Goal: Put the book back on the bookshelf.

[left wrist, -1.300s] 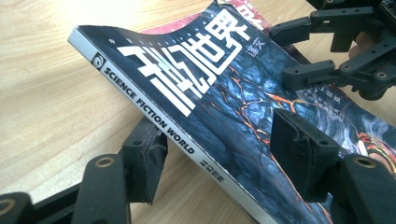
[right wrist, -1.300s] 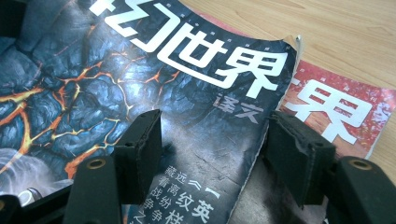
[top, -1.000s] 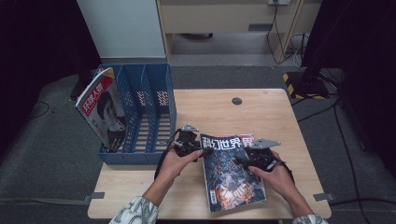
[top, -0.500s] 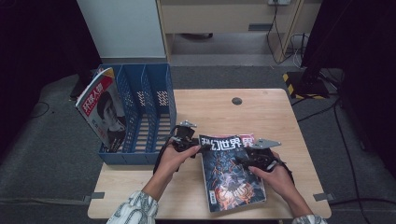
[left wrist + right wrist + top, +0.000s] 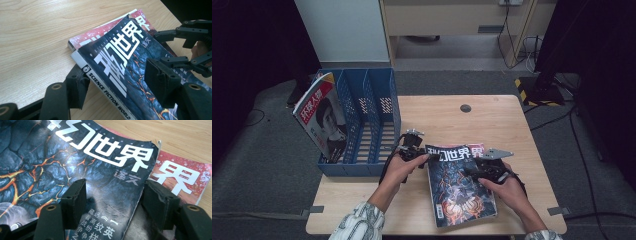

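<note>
Near edge of desk: two forearms enter from below, one hand on each set of tongs.

Dark-covered magazine lies on the desk's near right half, white title lettering at its far end, spine to the left. It sits on top of a red-covered magazine, whose far edge pokes out beyond it.

Left tongs: at the top magazine's far left corner. In the left gripper view the jaws stand roughly half open and straddle the spine corner, one jaw low beside the spine on the desk side, the other over the cover. Cannot tell whether the pads press on it.

Right tongs: over the top magazine's right side. In the right gripper view jaws about half open, one over the cover, the other past its right edge, which lifts and curls slightly between them. No firm clamp visible.

Farther left: blue file rack with three compartments at the desk's left edge; a red-and-white magazine stands tilted in the leftmost one.
</note>
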